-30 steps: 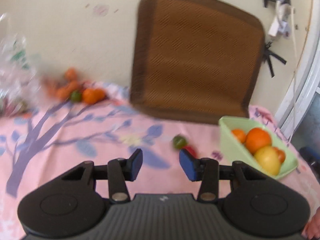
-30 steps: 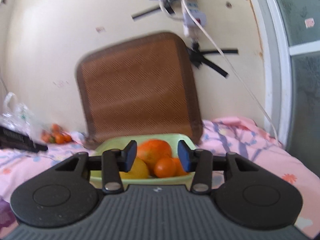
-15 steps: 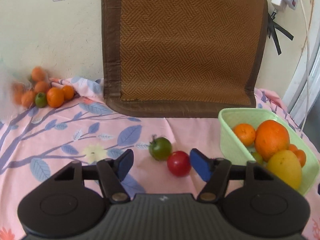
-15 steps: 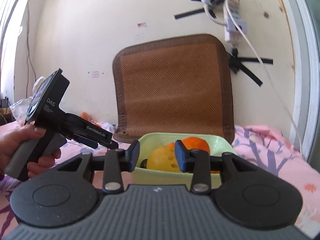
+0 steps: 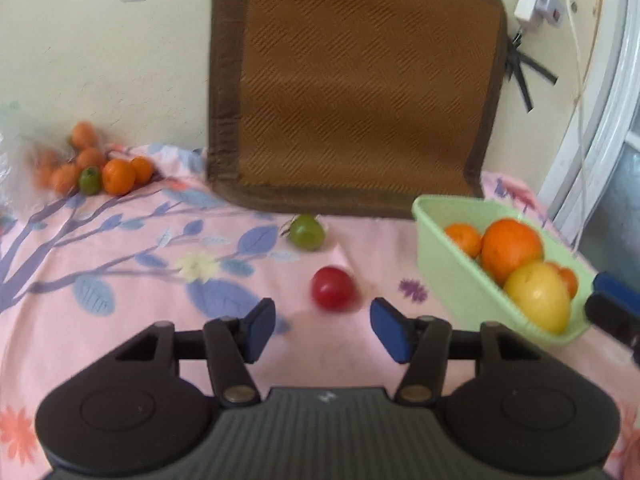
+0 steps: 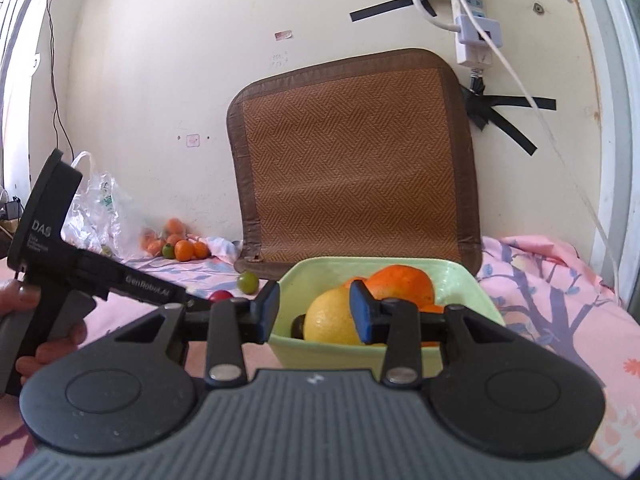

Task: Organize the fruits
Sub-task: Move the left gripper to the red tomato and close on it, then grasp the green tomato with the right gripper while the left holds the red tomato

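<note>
Compared with a second ago, the left gripper point(image 5: 322, 326) has come forward and dipped toward the pink floral bedsheet point(image 5: 120, 264), and its blue-padded jaws have been opening over that second: they stood closer together then and now stand moderately apart with nothing between them. The small red round tomato point(image 5: 333, 288), half hidden behind a pad a second ago, now lies just ahead of the gap, touching neither pad. The green tomato with a stem point(image 5: 307, 232) sits farther back, near the foot of the brown woven mat point(image 5: 360, 92) leaning on the wall.

In the right wrist view the left gripper point(image 6: 192, 302), absent a second ago, now reaches in from the left, angled down toward the sheet, with a hand point(image 6: 32, 332) wrapped around its grey handle. The right gripper point(image 6: 314, 310) points almost level at the light green plastic basket point(image 6: 464, 280). Its jaws have been closing over the last second and now stand narrow, empty, the near rim of the basket behind them.

The basket holds a large orange point(image 6: 400, 284), a yellow lemon-like fruit point(image 6: 332, 322) and smaller oranges. A heap of small oranges with one green fruit point(image 5: 100, 170) lies at the far left by the wall, beside a clear plastic bag point(image 6: 100, 212).
</note>
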Available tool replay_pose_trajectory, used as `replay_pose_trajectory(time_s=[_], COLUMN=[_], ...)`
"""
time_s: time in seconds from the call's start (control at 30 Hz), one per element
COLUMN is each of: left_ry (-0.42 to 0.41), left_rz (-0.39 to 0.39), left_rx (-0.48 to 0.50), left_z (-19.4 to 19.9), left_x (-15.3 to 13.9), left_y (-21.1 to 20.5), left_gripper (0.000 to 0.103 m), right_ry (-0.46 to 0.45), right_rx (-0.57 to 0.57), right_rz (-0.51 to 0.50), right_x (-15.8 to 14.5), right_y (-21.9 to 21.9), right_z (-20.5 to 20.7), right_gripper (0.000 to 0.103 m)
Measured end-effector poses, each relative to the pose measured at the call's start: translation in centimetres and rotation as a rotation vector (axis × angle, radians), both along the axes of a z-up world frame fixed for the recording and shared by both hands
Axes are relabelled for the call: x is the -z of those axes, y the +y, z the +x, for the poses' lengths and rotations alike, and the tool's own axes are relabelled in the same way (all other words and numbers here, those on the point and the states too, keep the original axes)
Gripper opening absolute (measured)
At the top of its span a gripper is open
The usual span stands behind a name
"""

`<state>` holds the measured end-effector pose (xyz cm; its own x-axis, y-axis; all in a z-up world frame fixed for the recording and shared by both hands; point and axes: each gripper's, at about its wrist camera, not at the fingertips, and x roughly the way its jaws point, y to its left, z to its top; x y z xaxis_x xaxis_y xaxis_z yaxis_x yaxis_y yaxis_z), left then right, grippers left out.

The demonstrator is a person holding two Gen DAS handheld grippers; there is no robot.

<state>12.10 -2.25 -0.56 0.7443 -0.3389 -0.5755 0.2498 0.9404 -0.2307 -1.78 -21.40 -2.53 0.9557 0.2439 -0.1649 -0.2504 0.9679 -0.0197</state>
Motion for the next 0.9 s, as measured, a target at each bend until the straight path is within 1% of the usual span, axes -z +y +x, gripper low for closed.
replay_pose_trajectory(time_s=[0.1, 0.13, 0.17, 0.23, 0.27, 0.37, 0.4, 0.47, 0.53, 0.57, 0.63, 0.7, 0.77, 0.8, 0.9], left_ry=[0.007, 0.027, 0.049, 0.041, 0.049, 0.074, 0.068, 0.052, 0.037, 0.012, -0.005, -0.007, -0.005, -0.005, -0.001], left_rz=[0.017, 0.028, 0.049, 0.050, 0.050, 0.004, -0.006, 0.005, 0.028, 0.020, 0.006, 0.011, 0.001, -0.009, -0.023], left_rx=[0.019, 0.025, 0.014, 0.016, 0.018, 0.029, 0.025, 0.001, -0.024, -0.022, -0.027, -0.030, -0.026, -0.025, -0.024], left_z=[1.7, 2.4, 2.9, 2.3, 1.7, -0.8, -1.9, -3.7, -4.8, -5.3, -5.4, -5.1, -5.0, -5.0, -4.8], left_x=[-0.1, 0.3, 0.7, 0.6, 0.4, -0.1, -0.3, -0.2, 0.3, 0.6, 0.5, 0.4, 0.4, 0.4, 0.5], left_y=[-1.4, -1.8, -2.1, -2.0, -1.7, 0.2, 0.9, 2.2, 3.0, 3.3, 3.6, 3.5, 3.6, 3.8, 4.0], left_gripper=[0.051, 0.039, 0.030, 0.029, 0.029, 0.029, 0.029, 0.030, 0.030, 0.030, 0.030, 0.030, 0.030, 0.030, 0.030], right_ry=[0.003, 0.005, 0.007, 0.025, 0.051, 0.194, 0.245, 0.336, 0.408, 0.434, 0.483, 0.542, 0.561, 0.574, 0.593], right_rx=[-0.014, -0.019, -0.027, -0.054, -0.075, -0.160, -0.175, -0.195, -0.175, -0.153, -0.100, -0.053, 0.008, 0.019, 0.038], right_rz=[-0.014, -0.017, -0.022, -0.043, -0.053, -0.071, -0.087, -0.134, -0.185, -0.215, -0.256, -0.279, -0.305, -0.305, -0.333], right_x=[-0.6, -1.1, -1.6, -2.9, -3.7, -5.4, -5.6, -4.9, -3.6, -2.9, -1.8, -1.1, -0.7, -0.7, -0.6], right_y=[0.9, 1.3, 1.7, 2.8, 3.5, 6.2, 7.4, 10.0, 12.4, 13.4, 14.9, 15.5, 15.9, 15.8, 15.4], right_z=[0.5, 0.9, 1.4, 3.0, 4.1, 8.7, 10.3, 13.5, 16.1, 17.1, 19.0, 21.0, 22.2, 22.6, 22.9], right_gripper=[0.041, 0.041, 0.041, 0.041, 0.041, 0.041, 0.041, 0.041, 0.040, 0.040, 0.040, 0.040, 0.040, 0.039, 0.029])
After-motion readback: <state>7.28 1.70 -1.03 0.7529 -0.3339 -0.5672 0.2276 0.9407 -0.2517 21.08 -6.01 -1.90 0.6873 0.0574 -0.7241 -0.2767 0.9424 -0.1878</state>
